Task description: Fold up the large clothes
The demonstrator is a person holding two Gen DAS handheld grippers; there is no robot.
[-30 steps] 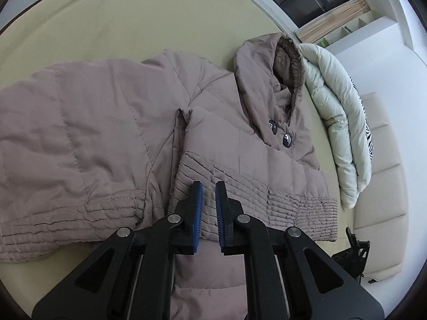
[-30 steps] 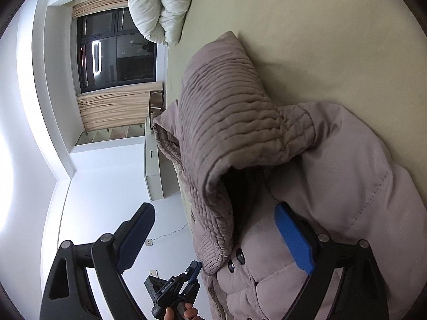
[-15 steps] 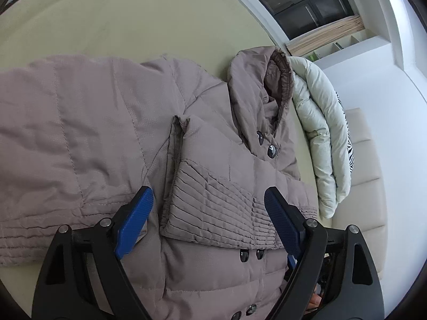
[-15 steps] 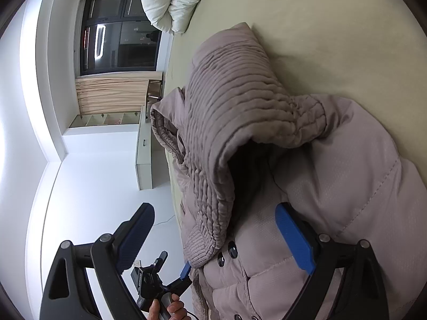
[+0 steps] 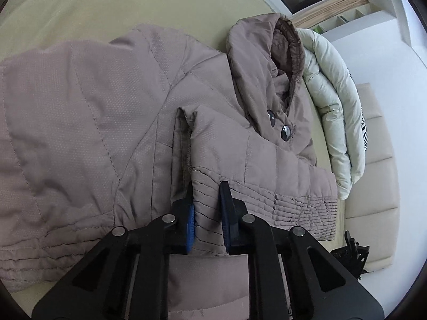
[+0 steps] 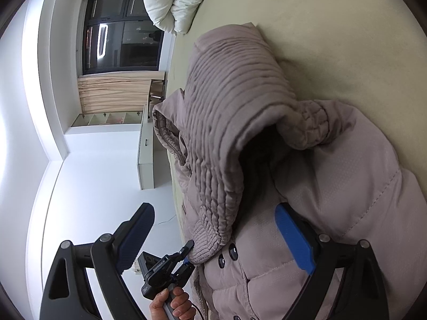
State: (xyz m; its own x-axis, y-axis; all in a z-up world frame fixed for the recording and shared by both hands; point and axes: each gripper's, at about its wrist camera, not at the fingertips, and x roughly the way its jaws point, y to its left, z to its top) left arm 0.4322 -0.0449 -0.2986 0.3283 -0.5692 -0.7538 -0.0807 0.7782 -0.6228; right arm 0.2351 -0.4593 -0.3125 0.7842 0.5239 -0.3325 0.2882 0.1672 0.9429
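Bedroom, pale green bed (image 5: pixel 112 8): nearest my left camera, my left gripper (image 5: pixel 207 214) has just closed its fingers on the ribbed cuff (image 5: pixel 267 202) of a taupe padded jacket (image 5: pixel 80 122), the sleeve folded across the jacket's buttoned front; the jacket lies spread on the bed, hood (image 5: pixel 269 53) toward a folded cream duvet (image 5: pixel 333 101) beyond; from my right camera, my right gripper (image 6: pixel 213 234) hangs with its fingers spread wide and gripping nothing, one blue pad beside the jacket's chest; a hand (image 6: pixel 173 304) holds the left gripper at the cuff; farther off, a dark window (image 6: pixel 120 29) and curtain.
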